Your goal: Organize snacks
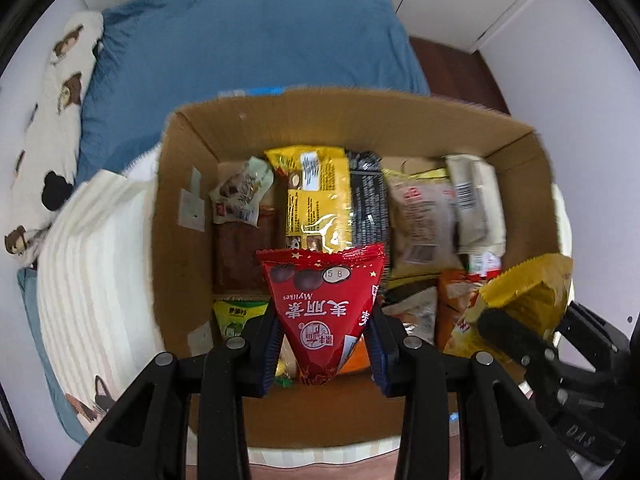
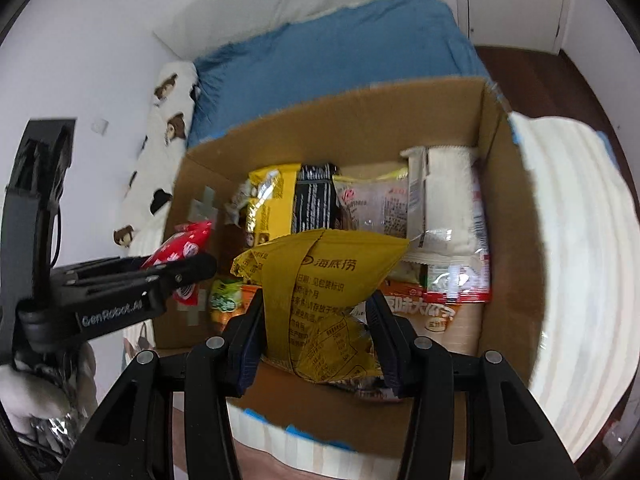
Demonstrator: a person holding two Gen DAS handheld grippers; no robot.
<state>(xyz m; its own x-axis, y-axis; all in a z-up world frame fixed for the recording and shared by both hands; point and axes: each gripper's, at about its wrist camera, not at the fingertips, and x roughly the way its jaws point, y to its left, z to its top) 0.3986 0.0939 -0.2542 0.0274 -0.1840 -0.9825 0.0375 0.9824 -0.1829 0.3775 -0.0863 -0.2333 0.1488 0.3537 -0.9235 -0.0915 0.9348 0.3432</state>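
Observation:
An open cardboard box (image 1: 180, 208) (image 2: 516, 240) on the bed holds several snack packets. My left gripper (image 1: 325, 344) is shut on a red triangular Mylikes chocolate packet (image 1: 320, 304) over the box's near side; the packet also shows in the right wrist view (image 2: 184, 248). My right gripper (image 2: 316, 340) is shut on a yellow packet (image 2: 320, 280) with Chinese print, held over the box; the packet shows at the right in the left wrist view (image 1: 528, 292).
Inside the box lie a yellow packet (image 1: 316, 196), a black packet (image 1: 368, 200), pale packets (image 1: 424, 216) and an orange packet (image 2: 424, 312). A blue blanket (image 1: 248, 48) lies behind the box, a striped cream cover (image 1: 92, 264) and a bear-print pillow (image 1: 52, 120) to the left.

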